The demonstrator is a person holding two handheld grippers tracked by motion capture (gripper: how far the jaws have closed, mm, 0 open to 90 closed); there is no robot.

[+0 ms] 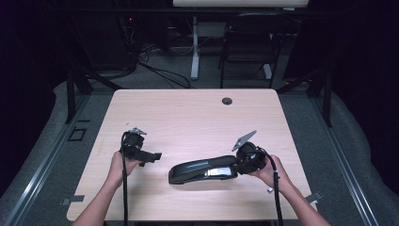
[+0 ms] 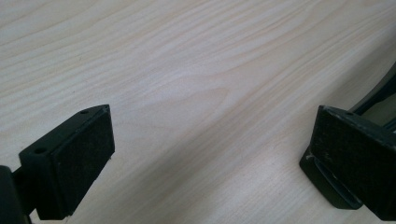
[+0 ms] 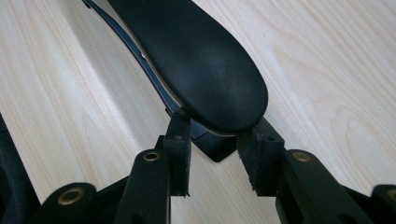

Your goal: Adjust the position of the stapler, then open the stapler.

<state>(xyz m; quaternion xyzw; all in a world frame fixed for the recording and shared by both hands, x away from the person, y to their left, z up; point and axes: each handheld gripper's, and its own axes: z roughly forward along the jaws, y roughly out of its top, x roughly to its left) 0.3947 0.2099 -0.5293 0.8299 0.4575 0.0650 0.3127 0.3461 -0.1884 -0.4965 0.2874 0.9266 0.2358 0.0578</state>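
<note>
A black stapler [image 1: 202, 170] lies flat on the pale wooden table [image 1: 197, 117], toward the front right. My right gripper [image 1: 236, 165] holds its right-hand end. In the right gripper view the two pads sit against either side of the stapler [image 3: 201, 60], at its narrow base, under the rounded top; the right gripper [image 3: 215, 156] is shut on it. My left gripper [image 1: 156, 156] rests low over the table to the stapler's left, a short gap away. In the left gripper view the left gripper [image 2: 212, 149] stands wide open over bare wood, with the stapler's tip [image 2: 327, 186] behind one jaw.
A round cable hole [image 1: 227, 100] sits near the table's far edge. Beyond the table stand a black folding chair [image 1: 249, 42] and a white desk leg [image 1: 195, 47], with cables on the floor. Bare wood spreads across the table's far half.
</note>
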